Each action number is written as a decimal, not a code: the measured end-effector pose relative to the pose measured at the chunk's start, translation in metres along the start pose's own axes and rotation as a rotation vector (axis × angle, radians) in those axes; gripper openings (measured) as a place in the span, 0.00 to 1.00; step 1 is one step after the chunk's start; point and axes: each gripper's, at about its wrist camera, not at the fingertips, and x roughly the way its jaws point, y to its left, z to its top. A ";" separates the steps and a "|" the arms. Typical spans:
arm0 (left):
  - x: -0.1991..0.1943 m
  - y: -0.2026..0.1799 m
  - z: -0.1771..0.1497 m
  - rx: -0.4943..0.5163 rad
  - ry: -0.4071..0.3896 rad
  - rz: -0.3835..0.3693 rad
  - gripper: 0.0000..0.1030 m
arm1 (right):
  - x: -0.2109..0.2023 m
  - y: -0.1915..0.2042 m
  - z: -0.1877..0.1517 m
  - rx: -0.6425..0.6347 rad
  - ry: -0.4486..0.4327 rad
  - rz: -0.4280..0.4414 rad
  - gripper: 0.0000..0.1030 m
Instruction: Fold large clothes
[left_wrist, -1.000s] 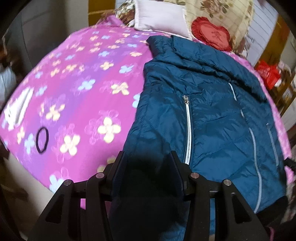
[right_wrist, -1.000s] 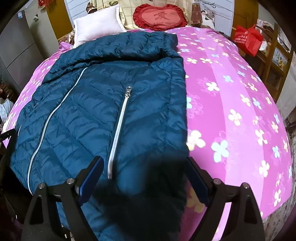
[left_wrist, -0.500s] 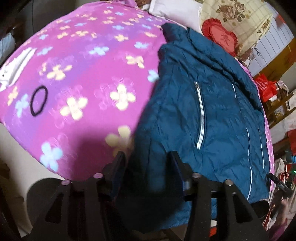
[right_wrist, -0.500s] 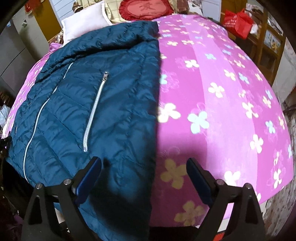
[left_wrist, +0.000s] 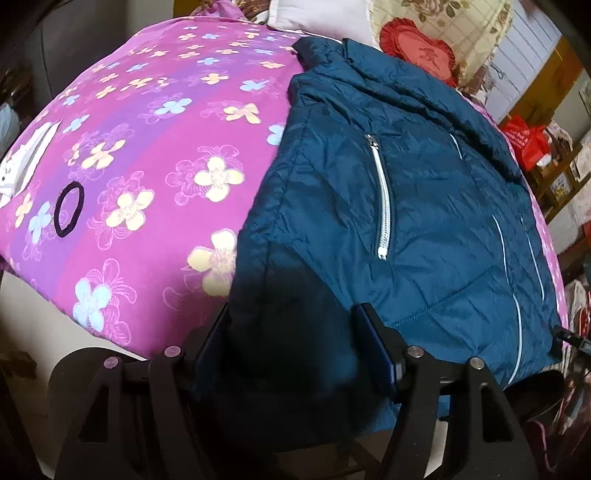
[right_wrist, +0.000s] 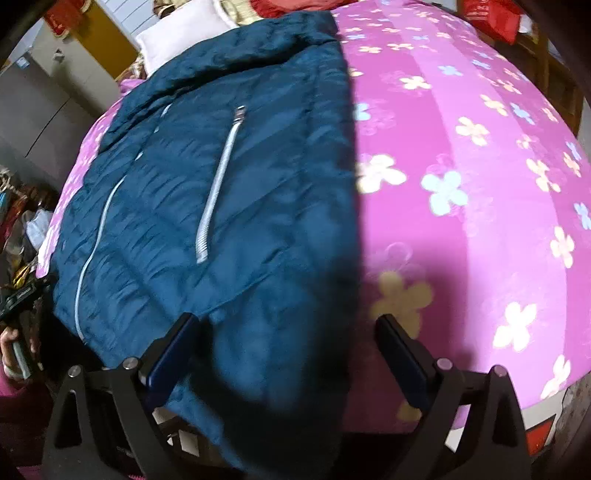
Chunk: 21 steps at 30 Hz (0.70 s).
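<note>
A dark blue quilted jacket (left_wrist: 406, 192) with silver zippers lies flat on a pink flowered bedspread (left_wrist: 155, 155), collar toward the pillows. My left gripper (left_wrist: 291, 339) stands open at the jacket's bottom left corner, with the hem between its fingers. In the right wrist view the jacket (right_wrist: 236, 192) covers the left half of the bed. My right gripper (right_wrist: 288, 347) stands open at the bottom right corner of the hem, the cloth lying between its spread fingers.
A black hair tie (left_wrist: 69, 210) and a white object (left_wrist: 26, 162) lie on the bedspread at left. A white pillow (right_wrist: 181, 37) and a red heart cushion (left_wrist: 417, 48) are at the head. Red bags (left_wrist: 524, 140) and wooden furniture stand beside the bed.
Both grippers have drawn back toward the foot of the bed along the jacket's hem. The left gripper's fingers have spread wider than before. The jacket lies as it was.
</note>
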 end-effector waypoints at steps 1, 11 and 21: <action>0.000 -0.001 -0.001 0.005 -0.001 0.005 0.49 | 0.000 0.003 -0.002 -0.002 0.008 0.033 0.95; 0.002 -0.008 -0.003 0.036 -0.010 0.044 0.50 | 0.003 0.021 -0.010 -0.078 0.002 0.069 0.95; 0.003 -0.010 -0.003 0.044 -0.006 0.054 0.50 | 0.001 0.027 -0.009 -0.126 -0.017 0.080 0.49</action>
